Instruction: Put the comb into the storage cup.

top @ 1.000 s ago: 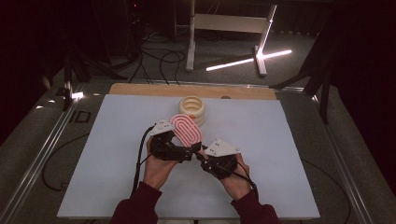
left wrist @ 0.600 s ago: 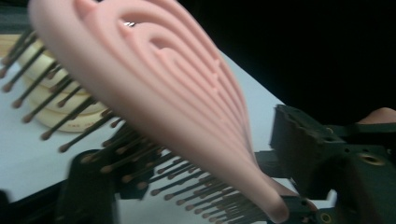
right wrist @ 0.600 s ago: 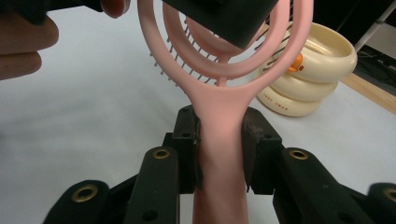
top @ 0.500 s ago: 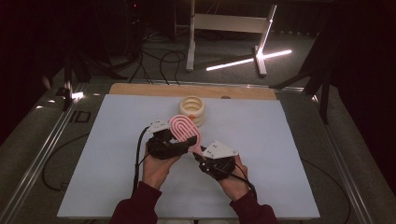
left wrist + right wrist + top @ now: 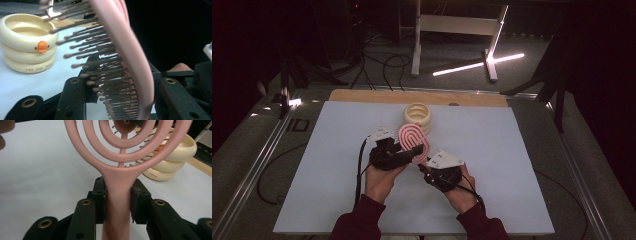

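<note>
A pink hairbrush [image 5: 412,136] with ring-shaped ribs stands tilted above the white mat. My right gripper [image 5: 426,164] is shut on its handle [image 5: 117,202], a pad pressed against each side. My left gripper [image 5: 413,149] is open, and its jaws straddle the brush head [image 5: 135,50]: the bristles [image 5: 82,57] point toward one jaw and the smooth back faces the other. Just behind the brush, a cream holder of stacked rings [image 5: 417,116] sits on the mat, with a small orange knob [image 5: 41,46] on its side.
The white mat [image 5: 522,150] covers the table, with a wooden strip [image 5: 362,95] along its far edge. Metal rails [image 5: 257,160] run down both sides. A black cable [image 5: 359,170] trails from the left gripper. A white stand [image 5: 452,30] is on the floor beyond.
My left gripper has swung right from beside the brush and now has its jaws around the brush head. The right gripper has kept its hold on the handle.
</note>
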`<act>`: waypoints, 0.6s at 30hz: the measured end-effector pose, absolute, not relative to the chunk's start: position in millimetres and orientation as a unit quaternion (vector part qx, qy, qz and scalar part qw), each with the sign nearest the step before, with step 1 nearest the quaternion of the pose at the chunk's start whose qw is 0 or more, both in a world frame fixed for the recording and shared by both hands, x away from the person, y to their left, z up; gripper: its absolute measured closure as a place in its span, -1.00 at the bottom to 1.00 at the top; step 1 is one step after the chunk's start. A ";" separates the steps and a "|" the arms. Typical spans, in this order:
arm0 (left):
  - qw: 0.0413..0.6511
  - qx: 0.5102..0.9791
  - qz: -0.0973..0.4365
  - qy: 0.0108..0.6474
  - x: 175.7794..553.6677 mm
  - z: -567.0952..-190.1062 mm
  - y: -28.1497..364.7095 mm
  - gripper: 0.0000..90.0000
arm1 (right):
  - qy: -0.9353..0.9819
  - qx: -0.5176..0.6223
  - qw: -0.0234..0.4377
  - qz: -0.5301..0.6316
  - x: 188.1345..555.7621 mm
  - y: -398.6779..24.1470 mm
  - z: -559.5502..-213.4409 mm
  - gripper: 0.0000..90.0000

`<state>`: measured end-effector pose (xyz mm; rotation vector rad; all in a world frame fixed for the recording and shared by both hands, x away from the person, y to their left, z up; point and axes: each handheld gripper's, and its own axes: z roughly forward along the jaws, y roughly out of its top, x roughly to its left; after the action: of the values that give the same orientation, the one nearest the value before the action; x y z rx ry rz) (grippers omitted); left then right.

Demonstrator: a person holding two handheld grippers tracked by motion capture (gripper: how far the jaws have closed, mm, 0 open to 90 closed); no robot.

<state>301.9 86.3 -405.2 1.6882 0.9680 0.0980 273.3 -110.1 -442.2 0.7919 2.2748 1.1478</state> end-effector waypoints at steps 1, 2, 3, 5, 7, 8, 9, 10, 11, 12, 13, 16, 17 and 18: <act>0.566 0.714 0.038 0.409 301.8 -404.7 86.5 0.36 | 0.828 0.288 0.234 0.419 273.7 -109.9 -442.2 0.54; 0.570 0.713 0.035 0.408 301.6 -404.2 86.7 0.38 | 0.828 0.289 0.234 0.421 274.0 -109.8 -442.2 0.54; 0.572 0.711 0.036 0.407 301.0 -403.6 86.1 0.39 | 0.827 0.289 0.234 0.421 274.3 -109.7 -442.2 0.54; 0.574 0.712 0.039 0.403 299.9 -402.4 84.7 0.40 | 0.826 0.289 0.234 0.423 274.8 -109.2 -442.2 0.54; 0.575 0.712 0.042 0.400 299.1 -401.4 83.9 0.41 | 0.825 0.287 0.235 0.426 275.4 -109.1 -442.3 0.53; 0.574 0.713 0.043 0.400 299.0 -401.0 83.7 0.41 | 0.825 0.288 0.235 0.426 275.3 -109.0 -442.2 0.52; 0.575 0.713 0.044 0.399 299.0 -400.7 83.3 0.41 | 0.825 0.287 0.235 0.427 275.4 -109.1 -442.3 0.52; 0.575 0.714 0.045 0.398 298.9 -400.4 83.3 0.41 | 0.825 0.286 0.235 0.427 275.3 -109.1 -442.3 0.50; 0.575 0.714 0.047 0.397 298.6 -400.0 83.1 0.41 | 0.826 0.286 0.235 0.426 275.1 -109.1 -442.5 0.48; 0.574 0.715 0.052 0.396 298.4 -399.5 83.6 0.41 | 0.825 0.286 0.236 0.426 275.1 -108.9 -442.8 0.43; 0.575 0.714 0.053 0.396 298.0 -398.8 84.0 0.41 | 0.825 0.286 0.236 0.426 274.9 -108.9 -443.2 0.38; 0.579 0.709 0.057 0.398 297.8 -397.0 86.9 0.41 | 0.821 0.288 0.238 0.432 275.5 -110.7 -444.5 0.20; 0.581 0.707 0.059 0.399 297.8 -396.5 87.8 0.42 | 0.820 0.288 0.234 0.435 275.7 -111.6 -444.5 0.14; 0.581 0.707 0.060 0.399 297.9 -396.0 88.8 0.41 | 0.821 0.286 0.229 0.438 275.2 -112.4 -444.3 0.10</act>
<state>297.9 88.8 -396.0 1.6512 0.9322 0.1413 275.2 -112.4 -444.3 0.7882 2.2598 1.2058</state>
